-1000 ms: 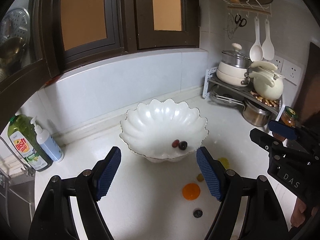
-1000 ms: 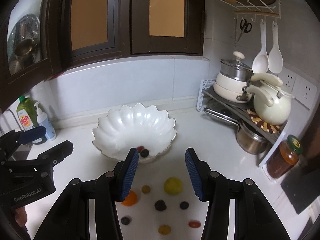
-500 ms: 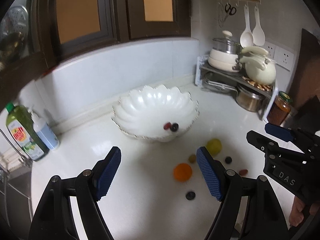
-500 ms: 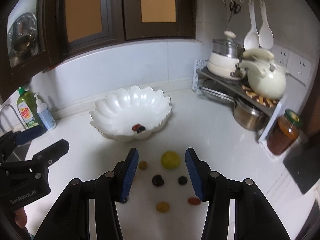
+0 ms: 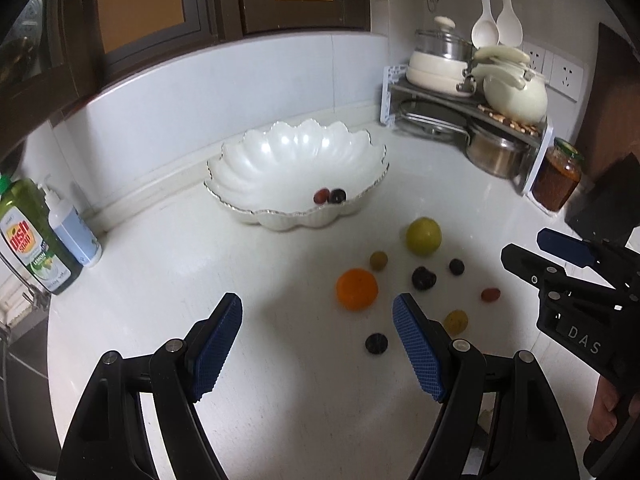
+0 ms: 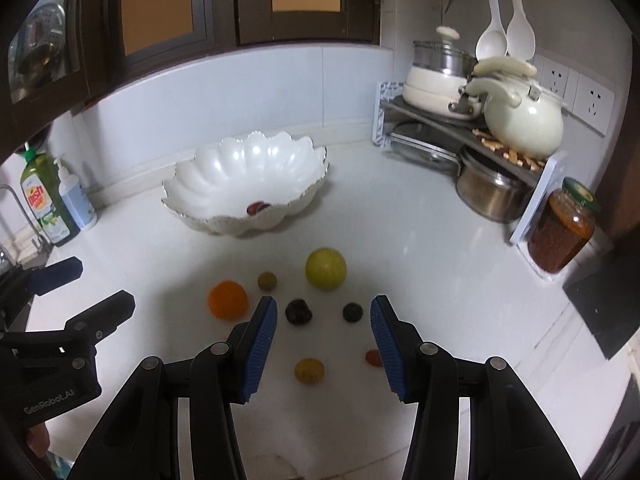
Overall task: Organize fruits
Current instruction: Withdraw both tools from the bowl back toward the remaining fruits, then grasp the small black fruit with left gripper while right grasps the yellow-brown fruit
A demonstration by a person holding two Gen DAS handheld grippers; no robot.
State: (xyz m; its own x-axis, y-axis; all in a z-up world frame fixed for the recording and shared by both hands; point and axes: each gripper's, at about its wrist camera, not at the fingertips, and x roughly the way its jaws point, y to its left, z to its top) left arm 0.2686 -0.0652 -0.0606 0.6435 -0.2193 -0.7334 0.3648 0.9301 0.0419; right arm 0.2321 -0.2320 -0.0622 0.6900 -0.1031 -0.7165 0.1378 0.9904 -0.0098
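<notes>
A white scalloped bowl [image 5: 280, 156] [image 6: 224, 168] stands on the counter with a red fruit [image 5: 321, 196] and a dark fruit [image 5: 337, 196] inside. In front of it lie several loose fruits: an orange [image 5: 357, 289] [image 6: 227, 299], a yellow-green round fruit [image 5: 423, 236] [image 6: 325, 269], dark plums [image 6: 299, 311] [image 6: 353, 312], a small olive one [image 6: 267, 281], a yellow one [image 6: 309, 370] and a small red one [image 6: 373, 357]. My left gripper [image 5: 318, 344] hovers open and empty left of the orange. My right gripper [image 6: 324, 344] is open and empty above the yellow fruit.
Dish soap [image 5: 28, 240] and a pump bottle [image 5: 72, 228] stand at the left by the sink. A rack [image 6: 472, 128] with pots, a kettle [image 6: 524, 116] and a jar [image 6: 564, 232] fills the right corner. A dark board [image 6: 600, 308] lies at the right edge.
Both grippers have sunk and drawn back from the bowl, tilting downward. More of the loose fruits have come into view. Neither jaw opening has changed.
</notes>
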